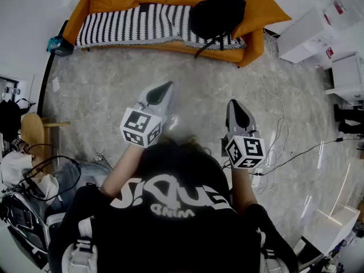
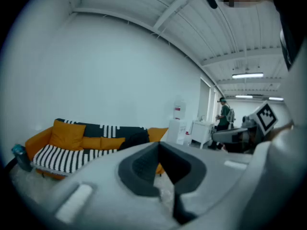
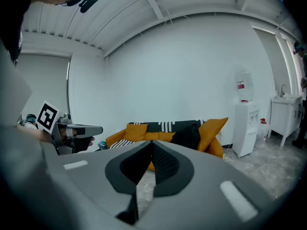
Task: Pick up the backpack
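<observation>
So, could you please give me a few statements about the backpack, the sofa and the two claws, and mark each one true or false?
1. The backpack lies on the sofa. True.
2. The left claw is gripping the backpack. False: it is shut on nothing and is held over the floor, well short of the sofa.
3. The right claw is shut with nothing in it. True.
4. The sofa is green. False: it is orange, with a black-and-white striped cover on the seat.
</observation>
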The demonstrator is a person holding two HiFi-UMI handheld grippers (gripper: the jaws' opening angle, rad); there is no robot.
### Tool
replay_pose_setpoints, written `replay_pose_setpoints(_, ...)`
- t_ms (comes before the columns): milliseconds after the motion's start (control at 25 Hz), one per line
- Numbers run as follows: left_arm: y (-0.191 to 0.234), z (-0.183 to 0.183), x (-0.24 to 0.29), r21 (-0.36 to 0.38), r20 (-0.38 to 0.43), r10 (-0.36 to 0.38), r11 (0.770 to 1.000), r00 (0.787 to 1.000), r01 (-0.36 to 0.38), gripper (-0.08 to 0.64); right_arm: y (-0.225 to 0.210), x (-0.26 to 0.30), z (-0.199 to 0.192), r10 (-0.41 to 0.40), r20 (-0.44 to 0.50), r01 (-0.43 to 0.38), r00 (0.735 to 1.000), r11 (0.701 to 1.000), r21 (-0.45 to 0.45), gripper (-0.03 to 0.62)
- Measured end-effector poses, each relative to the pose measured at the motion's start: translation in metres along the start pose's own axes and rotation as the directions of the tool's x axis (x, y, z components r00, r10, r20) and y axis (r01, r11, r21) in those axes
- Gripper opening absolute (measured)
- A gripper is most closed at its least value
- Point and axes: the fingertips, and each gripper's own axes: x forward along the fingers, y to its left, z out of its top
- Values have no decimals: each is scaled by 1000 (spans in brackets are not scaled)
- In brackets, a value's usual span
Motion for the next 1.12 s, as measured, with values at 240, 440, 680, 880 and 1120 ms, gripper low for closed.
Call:
replay_pose_setpoints(240, 20, 4, -8, -6, -10, -1, 1000, 1000, 1, 0, 13, 12, 4, -27, 5, 27, 1000, 999, 28, 0)
replay_pose_setpoints(440, 35, 1, -20, -10, -21, -7, 1000, 1000, 7, 0, 29, 16, 0, -46, -6, 47, 999, 998, 49, 0)
replay_pose_setpoints(680, 62, -10, -25, 8, -30, -44, 999, 999, 45, 0, 58, 32, -11, -49, -26, 50, 998, 998, 39, 0)
replay_pose_setpoints(880, 85, -8, -21, 8, -33, -71, 997, 997, 71, 0, 62, 47, -10, -80, -31, 82, 996, 995, 55, 0)
replay_pose_setpoints(1120, 109, -4, 12, 5, -38, -86, 996, 996, 86, 0, 54, 82, -5, -77, -38, 79, 996, 995, 64, 0)
